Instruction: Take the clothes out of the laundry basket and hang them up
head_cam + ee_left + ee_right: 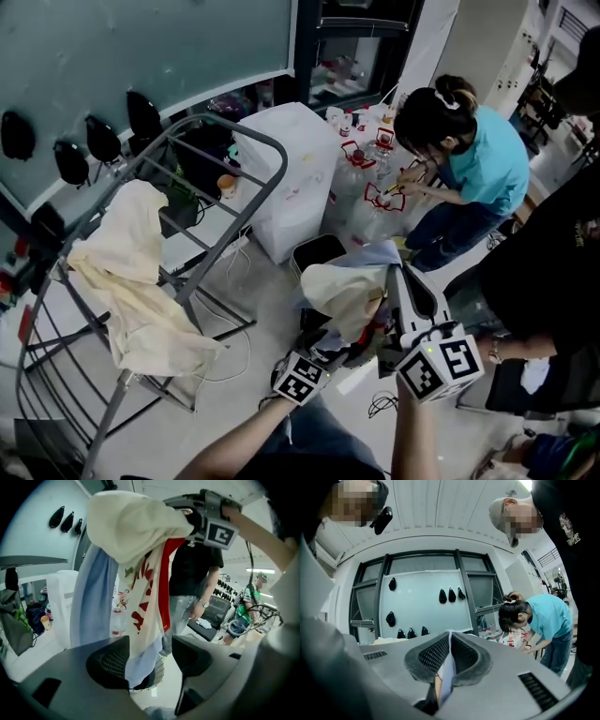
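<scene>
A cream garment with red print and a pale blue part (347,286) hangs from my right gripper (394,277), whose jaws are shut on a thin fold of it (446,677). In the left gripper view the same garment (136,527) drops from the right gripper (206,517) and hangs down between the open jaws of my left gripper (150,642), lying against the left pad only. Below it shows the mesh laundry basket (157,679). In the head view my left gripper (339,349) sits just under the garment. The grey drying rack (267,150) stands at left with a cream cloth (141,281) draped over it.
A person in a teal shirt (487,159) bends over clear bottles with red handles (366,178) behind the garment. A white cabinet (291,169) and a black bin (319,253) stand beside the rack. Another person in black (553,262) stands close at right.
</scene>
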